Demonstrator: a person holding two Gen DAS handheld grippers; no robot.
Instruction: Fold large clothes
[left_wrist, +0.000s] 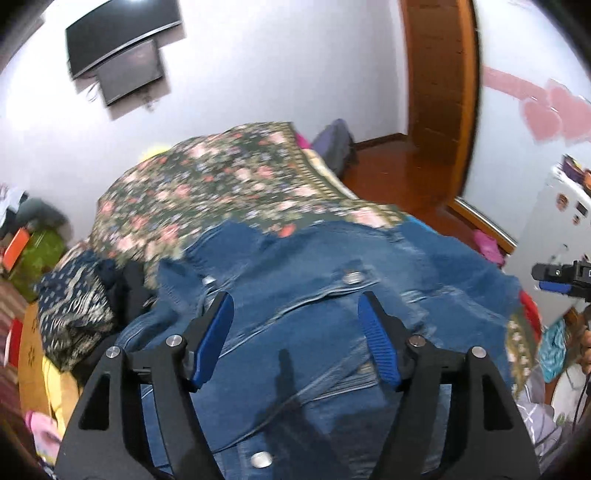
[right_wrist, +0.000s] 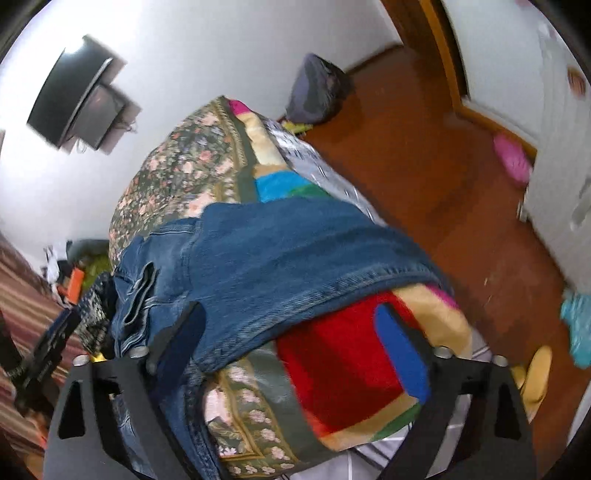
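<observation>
Both spread grippers hover over blurred denim jacket (left_wrist: 314, 295), edges cropped.

Your left gripper (left_wrist: 295, 332) hangs just above the jacket (left_wrist: 332, 295), its blue-padded fingers (left_wrist: 218, 332) spread wide and clamping nothing. Your right gripper (right_wrist: 295, 354) sits at the jacket's near edge, fingers (right_wrist: 400, 350) wide apart too, the left finger against the denim hem
</observation>
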